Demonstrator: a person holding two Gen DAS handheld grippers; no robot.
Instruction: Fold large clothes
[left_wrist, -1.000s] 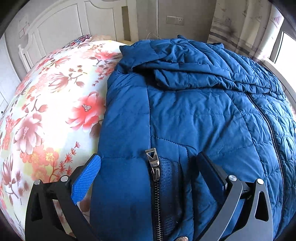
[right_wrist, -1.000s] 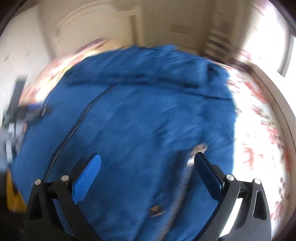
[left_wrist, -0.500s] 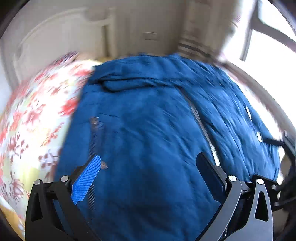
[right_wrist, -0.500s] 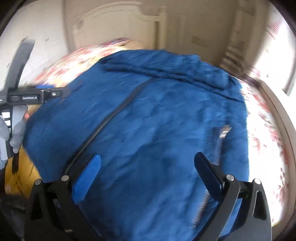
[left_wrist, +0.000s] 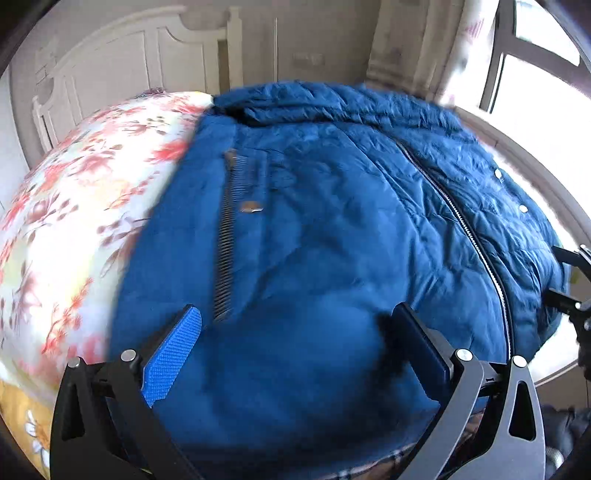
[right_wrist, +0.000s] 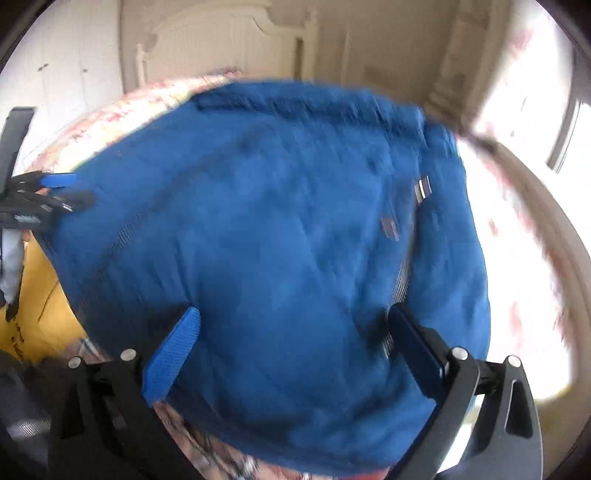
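A large blue quilted jacket (left_wrist: 332, 229) lies spread on a floral bedspread (left_wrist: 85, 206), front up, with a long centre zipper (left_wrist: 469, 236) and a pocket zipper (left_wrist: 227, 236). My left gripper (left_wrist: 295, 332) is open and empty, just above the jacket's near hem. In the right wrist view the jacket (right_wrist: 266, 236) is blurred. My right gripper (right_wrist: 295, 332) is open and empty over the near hem on the other side. The left gripper also shows at the left edge of the right wrist view (right_wrist: 48, 192).
A white headboard (left_wrist: 122, 62) stands behind the bed. A curtain and bright window (left_wrist: 535, 66) are at the right. A yellow surface (right_wrist: 33, 295) lies below the bed's near left corner. Plaid lining (left_wrist: 373, 465) shows under the hem.
Both grippers have pulled back toward the jacket's near hem and apart, so more of the jacket shows in each view. Both stayed open and empty.
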